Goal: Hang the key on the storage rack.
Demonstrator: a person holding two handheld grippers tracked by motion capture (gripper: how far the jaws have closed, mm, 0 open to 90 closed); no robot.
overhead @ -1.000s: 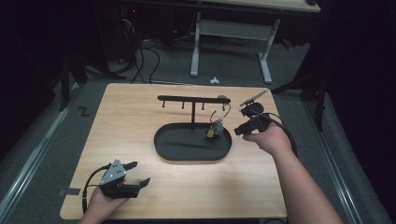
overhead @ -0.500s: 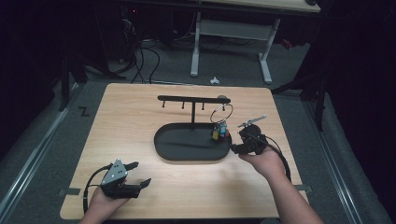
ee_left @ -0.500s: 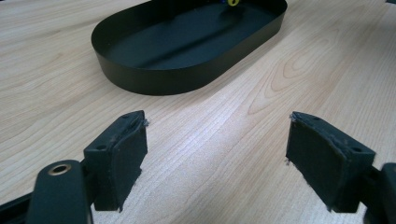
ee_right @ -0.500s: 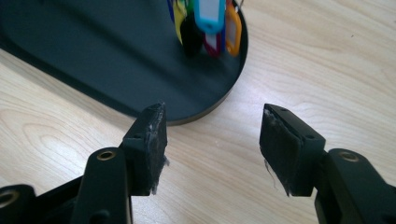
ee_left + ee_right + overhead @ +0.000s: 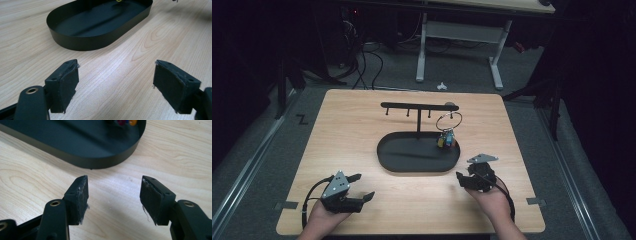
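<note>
A black oval tray [image 5: 392,162] lies mid-table, and a T-shaped black hook stand [image 5: 418,106] rises from it. A metal key ring [image 5: 448,121] hangs from the stand's right end, with small coloured tags [image 5: 446,140] dangling over the tray. My right gripper [image 5: 462,180] sits low, just off the tray's front right rim [image 5: 100,161]. It stands open [image 5: 115,195]; its jaws have just been opening and only bare wood lies between them. The tags [image 5: 125,122] peek in at the top of its view. My left gripper [image 5: 363,187] rests open near the front left corner, facing the tray [image 5: 82,40] with nothing between its pads [image 5: 116,80].
The wooden table [image 5: 362,125] ends just behind both hands at the front. Beyond its far edge a white-legged desk [image 5: 422,50] stands on grey floor, with cables [image 5: 362,60] to its left. Tape marks [image 5: 536,202] sit by the front corners.
My right gripper has come away from the key ring at the stand's right end, sinking down and toward the front edge. The ring stays hanging on the stand. The left gripper has kept still.
</note>
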